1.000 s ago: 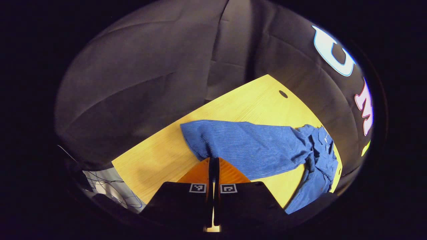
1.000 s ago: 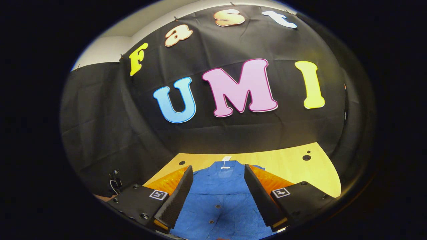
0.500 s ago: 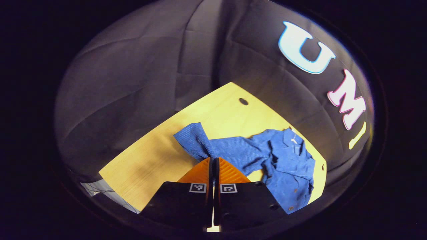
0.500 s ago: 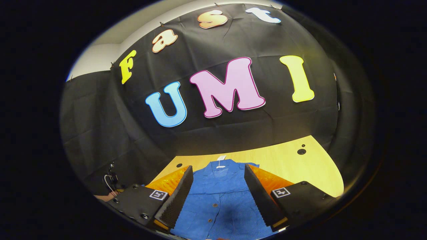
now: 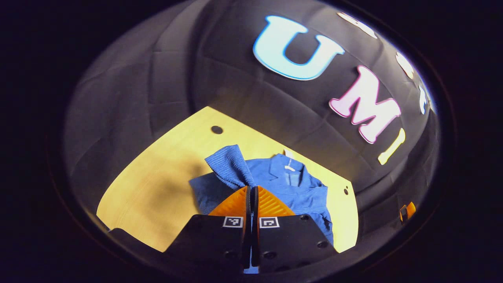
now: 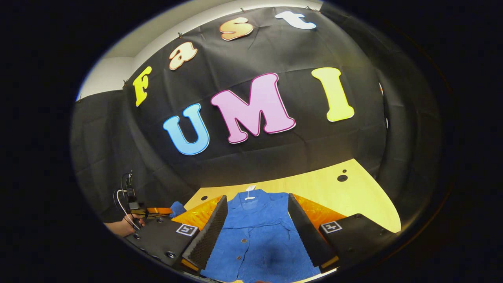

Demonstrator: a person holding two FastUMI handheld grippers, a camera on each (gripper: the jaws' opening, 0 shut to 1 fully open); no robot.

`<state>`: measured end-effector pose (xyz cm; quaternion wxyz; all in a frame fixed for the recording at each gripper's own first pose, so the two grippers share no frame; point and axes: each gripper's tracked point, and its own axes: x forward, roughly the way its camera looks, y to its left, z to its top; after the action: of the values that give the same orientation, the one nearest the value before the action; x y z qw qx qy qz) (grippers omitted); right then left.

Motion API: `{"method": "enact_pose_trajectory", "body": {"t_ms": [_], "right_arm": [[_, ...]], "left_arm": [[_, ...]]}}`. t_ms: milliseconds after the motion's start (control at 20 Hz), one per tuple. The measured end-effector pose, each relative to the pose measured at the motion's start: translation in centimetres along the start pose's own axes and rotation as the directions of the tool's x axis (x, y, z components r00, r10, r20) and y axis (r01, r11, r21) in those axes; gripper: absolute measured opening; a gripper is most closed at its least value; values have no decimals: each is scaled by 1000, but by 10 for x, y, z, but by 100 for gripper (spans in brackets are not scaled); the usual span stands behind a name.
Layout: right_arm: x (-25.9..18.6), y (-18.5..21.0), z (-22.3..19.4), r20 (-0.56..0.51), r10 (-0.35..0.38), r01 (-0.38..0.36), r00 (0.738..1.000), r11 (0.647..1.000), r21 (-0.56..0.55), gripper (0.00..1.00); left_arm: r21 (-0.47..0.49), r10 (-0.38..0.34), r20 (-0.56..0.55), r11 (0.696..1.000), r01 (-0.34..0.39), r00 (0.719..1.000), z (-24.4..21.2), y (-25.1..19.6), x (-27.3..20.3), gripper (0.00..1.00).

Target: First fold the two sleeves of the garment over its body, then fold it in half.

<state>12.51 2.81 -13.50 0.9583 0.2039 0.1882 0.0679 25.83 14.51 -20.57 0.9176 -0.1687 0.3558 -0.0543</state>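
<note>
Left hand-held gripper [image 5: 250, 191] pinches sleeve [image 5: 228, 165] (lifted) over garment [image 5: 290, 184].

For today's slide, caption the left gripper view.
Left hand-held gripper shut on blue shirt's sleeve, lifting it above the shirt on the yellow table.

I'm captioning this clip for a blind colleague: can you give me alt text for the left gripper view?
The left gripper, its orange fingers shut on a blue sleeve, holds the cuff lifted above a blue button-up garment. The garment lies collar-up on a yellow wooden table in front of a black cloth wall.
</note>
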Motion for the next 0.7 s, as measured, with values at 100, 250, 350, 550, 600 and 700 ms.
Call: {"method": "enact_pose_trajectory", "body": {"t_ms": [100,250,350,550,600,700], "right_arm": [[-8,-11,3,6,-20,20,1000,1000,4,97],[-21,-30,3,8,-52,52,999,999,10,97],[-30,-43,3,7,-78,78,997,997,26,97],[-43,-70,2,3,-133,133,991,989,65,97],[-45,-77,1,-3,-144,144,990,987,74,97],[-44,-90,-2,-22,-162,163,987,984,70,97]], "left_arm": [[34,-45,-20,998,46,999,4,-35,19,0],[94,-105,-58,989,110,993,-3,-90,59,0],[125,-138,-101,981,150,985,-14,-126,85,0],[126,-195,-176,968,218,965,-40,-187,135,0],[124,-204,-194,965,231,960,-47,-199,144,0],[150,-180,-238,964,219,954,-63,-211,168,0]]}}
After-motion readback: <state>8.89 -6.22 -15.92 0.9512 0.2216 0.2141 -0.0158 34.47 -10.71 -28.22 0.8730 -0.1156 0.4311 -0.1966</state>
